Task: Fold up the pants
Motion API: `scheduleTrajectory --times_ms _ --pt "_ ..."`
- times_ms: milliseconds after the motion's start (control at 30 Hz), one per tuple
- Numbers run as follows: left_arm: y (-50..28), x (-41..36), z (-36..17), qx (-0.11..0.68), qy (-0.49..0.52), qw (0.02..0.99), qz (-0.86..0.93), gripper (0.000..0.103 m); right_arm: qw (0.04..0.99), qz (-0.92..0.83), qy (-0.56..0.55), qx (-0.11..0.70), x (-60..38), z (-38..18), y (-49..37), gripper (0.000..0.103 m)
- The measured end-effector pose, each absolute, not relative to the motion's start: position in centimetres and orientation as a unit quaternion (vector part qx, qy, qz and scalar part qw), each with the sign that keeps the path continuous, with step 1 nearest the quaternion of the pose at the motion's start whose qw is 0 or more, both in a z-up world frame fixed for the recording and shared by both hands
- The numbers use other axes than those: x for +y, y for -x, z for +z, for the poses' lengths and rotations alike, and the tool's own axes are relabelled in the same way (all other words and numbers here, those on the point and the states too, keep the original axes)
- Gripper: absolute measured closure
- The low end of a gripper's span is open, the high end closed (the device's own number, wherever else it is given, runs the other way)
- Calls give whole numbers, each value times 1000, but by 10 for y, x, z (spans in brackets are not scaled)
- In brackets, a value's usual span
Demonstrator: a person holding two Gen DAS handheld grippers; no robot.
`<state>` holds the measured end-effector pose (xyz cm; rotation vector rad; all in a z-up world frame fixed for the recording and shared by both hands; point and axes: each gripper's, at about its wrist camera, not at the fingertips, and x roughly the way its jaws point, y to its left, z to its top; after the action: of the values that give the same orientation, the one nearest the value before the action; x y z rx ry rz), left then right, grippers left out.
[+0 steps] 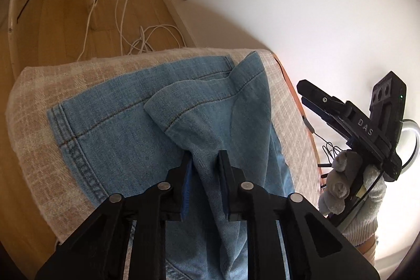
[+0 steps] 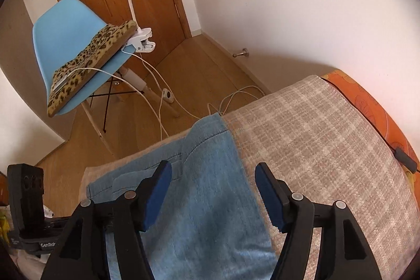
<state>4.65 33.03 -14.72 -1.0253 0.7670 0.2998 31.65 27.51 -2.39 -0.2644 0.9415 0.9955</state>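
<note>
Pants [image 1: 118, 127] lie partly folded on the checked blanket [image 1: 39, 85]: one leg is doubled over ahead of the left tongs [image 1: 204, 164], which pinch a raised denim ridge. The right tongs [image 2: 212, 180] hang released above the cloth, gripping nothing. Smoothing and further folds look left. No containers show.

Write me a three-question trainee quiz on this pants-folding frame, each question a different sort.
1. True or false: the left tongs pinch a raised fold of the jeans.
2. The right tongs are: A) shut on denim, B) open, nothing between the pads, C) holding a cable.
3. What lies directly under the jeans?

Key: 1 true. 2 B. 3 a beige checked blanket.
</note>
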Motion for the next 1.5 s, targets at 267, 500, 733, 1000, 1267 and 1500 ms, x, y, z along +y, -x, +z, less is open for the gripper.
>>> scheduleTrajectory --times_ms 267,500,733,1000,1267,1500 --pt "-40 331 -136 340 448 815 139 99 743 463 79 477 324 -62 -354 45" --pt "-35 329 -136 348 435 818 146 99 733 487 99 464 334 -67 -344 93" --pt "-40 343 -158 339 470 794 184 88 745 487 107 444 329 -51 -340 94" --pt "-18 340 -124 307 425 828 201 102 756 491 137 411 331 -22 -325 96" --pt "9 348 -127 317 422 816 235 102 745 504 187 396 373 -31 -300 101" --pt "3 354 -144 351 406 806 250 102 751 475 199 412 392 -65 -304 103"
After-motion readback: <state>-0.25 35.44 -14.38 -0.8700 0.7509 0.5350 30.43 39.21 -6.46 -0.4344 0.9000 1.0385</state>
